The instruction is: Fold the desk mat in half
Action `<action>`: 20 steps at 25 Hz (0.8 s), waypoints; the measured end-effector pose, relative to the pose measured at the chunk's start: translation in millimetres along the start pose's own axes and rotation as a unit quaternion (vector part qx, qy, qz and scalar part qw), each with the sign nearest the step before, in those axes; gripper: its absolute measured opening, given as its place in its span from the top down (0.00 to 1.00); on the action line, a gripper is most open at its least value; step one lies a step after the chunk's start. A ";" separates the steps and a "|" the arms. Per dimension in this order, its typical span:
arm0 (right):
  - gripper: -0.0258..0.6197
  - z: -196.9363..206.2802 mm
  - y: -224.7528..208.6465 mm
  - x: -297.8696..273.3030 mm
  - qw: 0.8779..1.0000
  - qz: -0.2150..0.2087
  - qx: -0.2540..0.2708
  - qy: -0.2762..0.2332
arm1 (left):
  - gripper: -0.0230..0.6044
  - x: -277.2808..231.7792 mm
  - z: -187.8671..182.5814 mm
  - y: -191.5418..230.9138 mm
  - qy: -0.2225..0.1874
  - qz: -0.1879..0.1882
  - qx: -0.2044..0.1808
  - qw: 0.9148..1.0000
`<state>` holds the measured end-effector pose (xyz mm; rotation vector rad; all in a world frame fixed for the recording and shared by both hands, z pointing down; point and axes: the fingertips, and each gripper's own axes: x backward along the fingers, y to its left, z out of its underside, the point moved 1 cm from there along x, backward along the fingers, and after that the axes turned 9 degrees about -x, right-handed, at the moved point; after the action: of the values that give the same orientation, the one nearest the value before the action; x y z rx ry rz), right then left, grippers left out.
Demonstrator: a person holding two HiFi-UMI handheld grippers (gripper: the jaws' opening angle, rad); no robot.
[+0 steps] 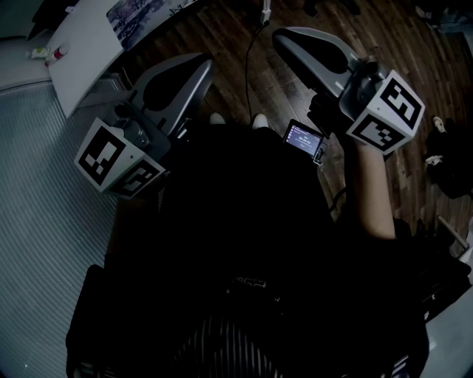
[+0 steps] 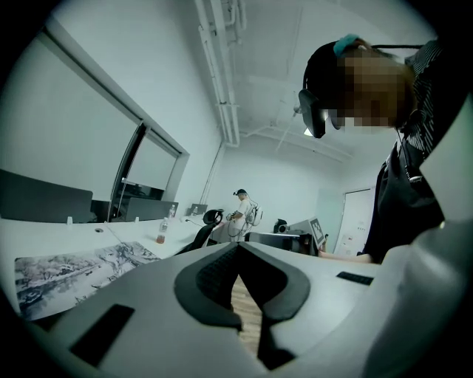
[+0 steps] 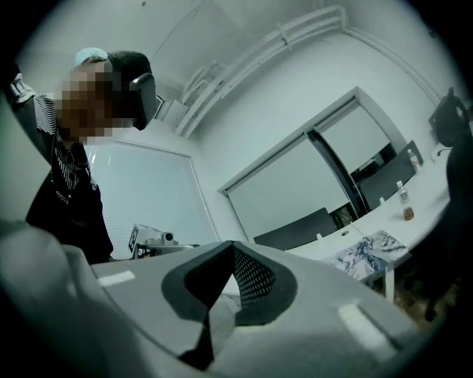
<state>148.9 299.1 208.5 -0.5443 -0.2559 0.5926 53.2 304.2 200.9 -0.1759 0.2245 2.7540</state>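
The desk mat (image 1: 137, 15), printed with a grey-white picture, lies flat on the white desk (image 1: 81, 52) at the top left of the head view. It also shows in the left gripper view (image 2: 74, 269) and far off in the right gripper view (image 3: 369, 255). Both grippers hang in the air in front of the person's dark-clothed body, away from the desk. The left gripper (image 1: 203, 63) (image 2: 238, 245) is shut with nothing in it. The right gripper (image 1: 284, 37) (image 3: 230, 244) is likewise shut and holds nothing. They face roughly toward each other.
A small lit screen (image 1: 304, 139) hangs at the person's waist. A bottle (image 2: 162, 232) stands on the desk beyond the mat, with an office chair (image 2: 207, 225) and another person (image 2: 240, 214) farther back. Wood floor (image 1: 222, 29) lies ahead, grey ribbed flooring (image 1: 44, 244) to the left.
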 end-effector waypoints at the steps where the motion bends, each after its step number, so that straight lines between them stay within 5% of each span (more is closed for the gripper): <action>1: 0.95 0.8 -0.8 2.1 1.000 0.005 -0.001 -0.002 | 0.95 0.2 1.1 -0.6 -0.001 0.005 0.000 1.000; 11: 0.95 -13.9 12.8 11.9 0.999 0.042 0.018 -0.018 | 0.95 -10.2 -14.2 -4.4 -0.024 0.049 -0.005 0.999; 20: 0.95 -38.4 -11.3 -63.6 0.996 0.073 0.042 -0.009 | 0.95 -5.7 -28.9 86.1 -0.048 0.082 0.009 0.995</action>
<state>117.5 238.0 178.2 -0.4794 -0.2075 0.7475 29.1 217.9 184.8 -0.0191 0.2489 2.9131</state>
